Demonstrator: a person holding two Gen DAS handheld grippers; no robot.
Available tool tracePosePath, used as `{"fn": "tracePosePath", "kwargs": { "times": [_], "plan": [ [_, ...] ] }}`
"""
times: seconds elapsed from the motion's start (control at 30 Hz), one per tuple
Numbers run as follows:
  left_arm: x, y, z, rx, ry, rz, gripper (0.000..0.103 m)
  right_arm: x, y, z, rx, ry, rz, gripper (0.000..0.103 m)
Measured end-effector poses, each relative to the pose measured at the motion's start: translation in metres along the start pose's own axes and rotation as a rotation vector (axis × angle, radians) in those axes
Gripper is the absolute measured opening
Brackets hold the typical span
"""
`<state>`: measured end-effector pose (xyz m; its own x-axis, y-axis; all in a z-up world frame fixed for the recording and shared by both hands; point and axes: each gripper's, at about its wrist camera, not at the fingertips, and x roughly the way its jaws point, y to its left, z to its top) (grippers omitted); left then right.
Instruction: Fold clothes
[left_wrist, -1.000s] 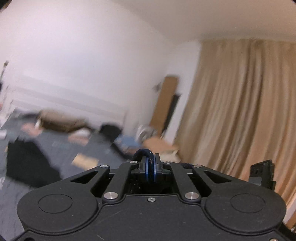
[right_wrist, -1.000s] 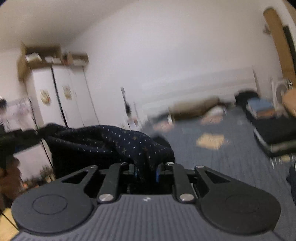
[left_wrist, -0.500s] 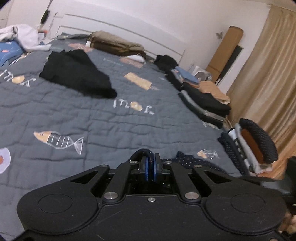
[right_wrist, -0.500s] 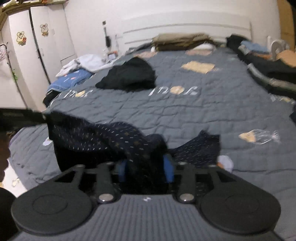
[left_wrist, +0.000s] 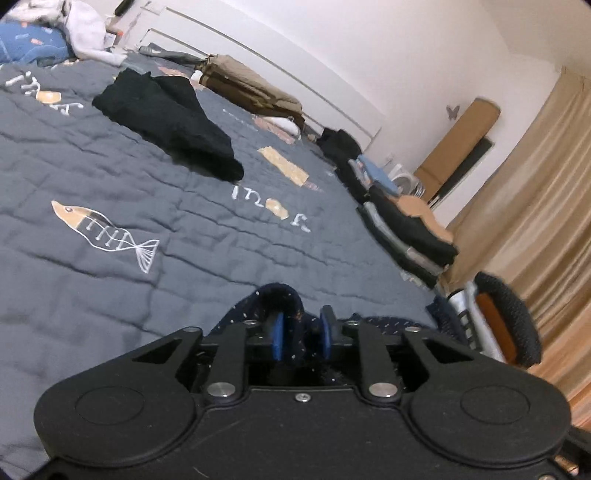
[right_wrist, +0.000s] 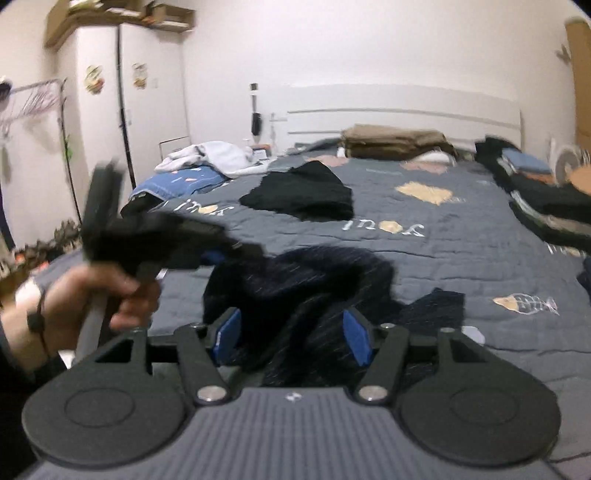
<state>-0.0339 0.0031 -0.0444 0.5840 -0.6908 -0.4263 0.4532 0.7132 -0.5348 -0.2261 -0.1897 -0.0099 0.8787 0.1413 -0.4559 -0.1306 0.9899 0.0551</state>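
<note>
Navy speckled knit garment (right_wrist: 317, 280) lies bunched low in the frame on the grey quilted bed (left_wrist: 110, 177). Left hand-held gripper (left_wrist: 300, 334) pinches its edge; right hand-held gripper (right_wrist: 293, 336) is spread around it. Best to lay it flat, tugging corners apart evenly.

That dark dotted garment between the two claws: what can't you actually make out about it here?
- Dotted garment, right wrist view: motion blur smears it, so its type is unclear.
- Left wrist view: the left claw body hides most of the cloth.
- Left claw's grip: pads stand apart with cloth between; clamped or not is unclear.
- Right claw: pads wide apart, the cloth's lower part is hidden behind its body.
</note>
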Motion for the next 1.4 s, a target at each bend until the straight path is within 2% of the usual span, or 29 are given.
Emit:
{"fn": "tracePosePath", "kwargs": {
  "times": [0.07, 0.13, 0.23, 0.4, 0.57, 0.6, 0.67, 0.7, 0.73, 0.87, 1.0, 1.13, 1.23, 1.3, 1.4],
  "plan": [
    [-0.006, -0.003, 0.002, 0.018, -0.013, -0.017, 0.029, 0.017, 0.013, -0.012, -0.034, 0.03, -0.027, 0.063],
    [-0.013, -0.004, 0.001, 0.025, -0.029, -0.031, 0.046, 0.037, 0.019, -0.025, -0.052, 0.071, -0.048, 0.063],
    [-0.019, -0.008, -0.002, 0.086, -0.04, -0.012, 0.047, 0.061, 0.024, -0.039, -0.071, 0.103, -0.092, 0.063],
    [-0.02, -0.005, -0.001, 0.082, -0.042, -0.003, 0.047, 0.09, 0.024, -0.043, -0.036, 0.114, -0.14, 0.063],
    [-0.019, -0.001, 0.002, 0.08, -0.045, 0.008, 0.048, 0.12, 0.042, -0.058, -0.155, 0.135, -0.228, 0.064],
    [-0.019, 0.001, 0.003, 0.078, -0.043, 0.014, 0.049, 0.125, 0.044, -0.061, -0.182, 0.146, -0.237, 0.061],
    [-0.018, 0.005, 0.004, 0.073, -0.041, 0.025, 0.049, 0.128, 0.041, -0.064, -0.186, 0.158, -0.233, 0.042],
    [-0.017, 0.007, 0.005, 0.07, -0.04, 0.032, 0.049, 0.125, 0.035, -0.062, -0.162, 0.164, -0.228, 0.025],
    [-0.017, 0.009, 0.005, 0.069, -0.04, 0.039, 0.049, 0.122, 0.03, -0.06, -0.137, 0.168, -0.224, 0.013],
    [-0.016, 0.012, 0.008, 0.072, -0.037, 0.051, 0.049, 0.088, -0.004, -0.034, -0.012, 0.134, -0.229, 0.011],
    [-0.016, 0.01, 0.009, 0.088, -0.03, 0.052, 0.049, 0.027, -0.037, 0.005, 0.08, 0.011, -0.242, 0.01],
    [-0.015, 0.001, 0.003, 0.152, 0.002, 0.032, 0.05, -0.021, -0.074, 0.034, 0.196, -0.101, -0.247, 0.01],
    [-0.021, -0.009, -0.002, 0.207, 0.009, -0.006, 0.055, -0.039, -0.105, 0.047, 0.264, -0.148, -0.282, 0.01],
    [-0.031, -0.019, -0.003, 0.256, 0.019, -0.077, 0.059, -0.042, -0.12, 0.049, 0.279, -0.15, -0.304, 0.01],
    [-0.049, -0.039, -0.014, 0.437, 0.006, -0.154, 0.071, -0.042, -0.132, 0.049, 0.278, -0.14, -0.304, 0.01]
  ]
}}
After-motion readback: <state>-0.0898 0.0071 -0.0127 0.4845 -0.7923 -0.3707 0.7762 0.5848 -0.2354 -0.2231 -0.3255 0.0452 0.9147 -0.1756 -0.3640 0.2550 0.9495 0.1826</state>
